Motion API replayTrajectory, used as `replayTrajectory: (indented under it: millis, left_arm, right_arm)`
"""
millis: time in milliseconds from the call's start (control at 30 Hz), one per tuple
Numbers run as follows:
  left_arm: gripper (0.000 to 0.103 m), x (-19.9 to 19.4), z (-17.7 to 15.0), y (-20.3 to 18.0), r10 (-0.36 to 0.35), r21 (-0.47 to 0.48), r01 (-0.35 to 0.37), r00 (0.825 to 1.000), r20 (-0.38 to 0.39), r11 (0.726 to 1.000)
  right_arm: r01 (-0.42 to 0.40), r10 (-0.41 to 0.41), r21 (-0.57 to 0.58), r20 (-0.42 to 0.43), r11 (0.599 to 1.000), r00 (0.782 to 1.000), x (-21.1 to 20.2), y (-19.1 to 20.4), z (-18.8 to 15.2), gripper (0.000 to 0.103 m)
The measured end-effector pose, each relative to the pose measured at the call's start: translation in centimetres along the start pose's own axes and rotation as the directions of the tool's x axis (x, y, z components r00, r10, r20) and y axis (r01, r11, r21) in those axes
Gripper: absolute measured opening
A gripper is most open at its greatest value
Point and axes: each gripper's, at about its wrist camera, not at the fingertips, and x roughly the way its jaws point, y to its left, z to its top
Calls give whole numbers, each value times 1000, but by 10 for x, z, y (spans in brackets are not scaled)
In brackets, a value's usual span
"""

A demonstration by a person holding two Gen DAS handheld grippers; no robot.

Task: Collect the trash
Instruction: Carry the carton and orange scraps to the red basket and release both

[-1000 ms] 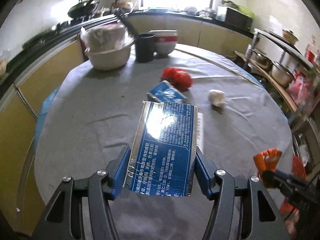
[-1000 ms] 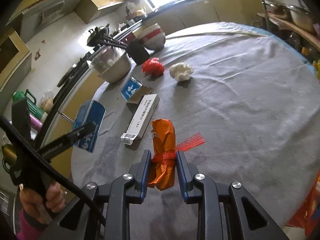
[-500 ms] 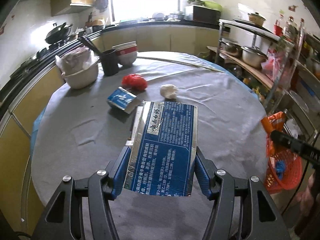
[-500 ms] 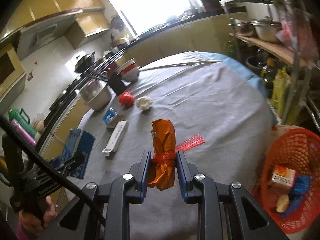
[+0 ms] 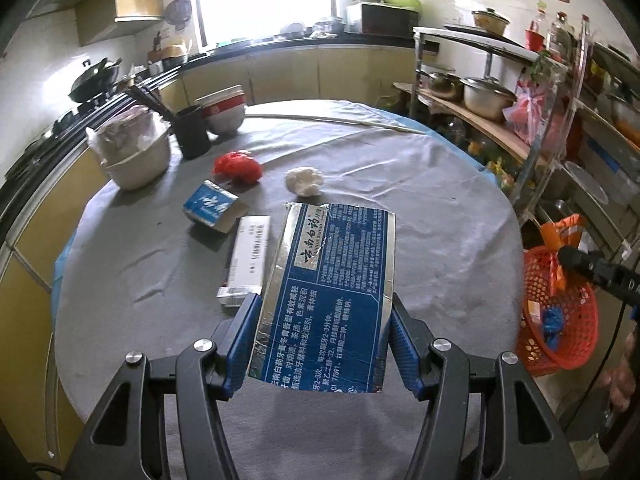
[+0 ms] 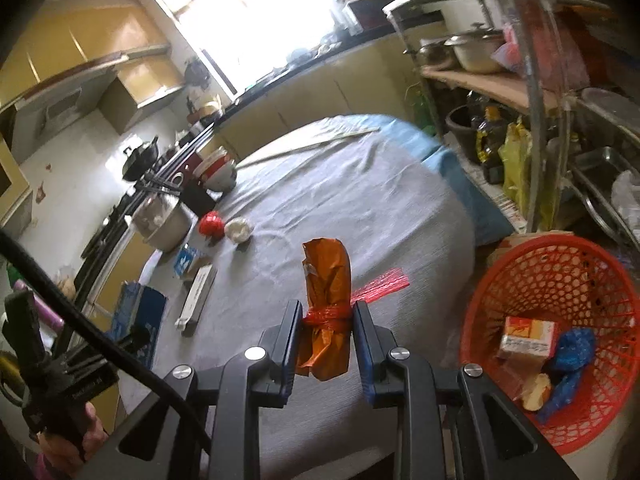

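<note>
Carrying trash toward the bin, both tongs loaded. Left wrist view: the left gripper (image 5: 320,328) pinches a flattened blue carton (image 5: 328,300) by its side edges, held above the table (image 5: 440,240); a white box (image 5: 248,260), a small blue box (image 5: 210,206), a red wad (image 5: 236,166) and a white wad (image 5: 304,180) lie uncollected on the cloth. Right wrist view: the right gripper (image 6: 325,340) clamps an orange packet (image 6: 326,304) at its red tie, just left of the red basket (image 6: 600,280), which already holds scraps. Next move, judged: swing each load over the basket rim, then spread the jaws.
</note>
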Motion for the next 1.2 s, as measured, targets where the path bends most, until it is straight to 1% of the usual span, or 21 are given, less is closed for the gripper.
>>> replayTrajectory:
  millis: [200,267,367,433,500,600,700,767,800,900,967,1033,1100,1200]
  left_arm:
    - [63,-3,3,-23,-9,49,9,1000,1,999]
    - [63,-4,9,-31,-20,63,20,1000,1,998]
    - [63,-10,24,-52,-44,101,42,999,23,994]
    - [63,-13,33,-71,-74,137,68,997,36,988]
    - [63,-17,42,-93,-126,169,117,991,45,979]
    - [63,-20,54,-133,-211,217,197,976,45,956]
    - [63,-22,61,-165,-270,259,251,962,40,933]
    - [63,-24,65,-186,-313,294,289,949,34,911]
    - [63,-27,67,-199,-339,313,312,940,34,897]
    - [63,-30,69,-222,-384,347,351,923,30,870]
    - [63,-28,70,-238,-422,356,391,907,10,849]
    - [63,-25,69,-251,-443,360,416,897,-9,835]
    - [63,-22,67,-262,-457,367,436,889,-33,822]
    - [63,-17,66,-274,-459,375,445,887,-55,813]
  right_arm:
    - [30,-32,44,50,999,998,-21,-26,6,27]
    - [43,-46,48,65,998,997,-29,-33,9,27]
    - [73,-77,49,93,996,993,-44,-47,12,27]
    - [101,-107,53,112,993,988,-57,-60,16,27]
    - [136,-143,59,132,989,981,-71,-73,18,27]
    - [183,-194,84,158,980,968,-93,-95,22,27]
    - [211,-231,125,182,969,956,-116,-122,25,27]
    - [227,-253,150,188,962,949,-128,-136,25,27]
    - [233,-262,159,189,959,947,-133,-142,25,27]
    - [242,-272,170,182,955,945,-142,-153,26,27]
    - [247,-275,168,174,954,946,-144,-157,25,27]
    - [247,-274,162,170,955,947,-144,-160,26,27]
    - [263,-286,146,171,954,943,-146,-161,28,27]
    - [263,-284,134,178,955,942,-151,-164,33,27]
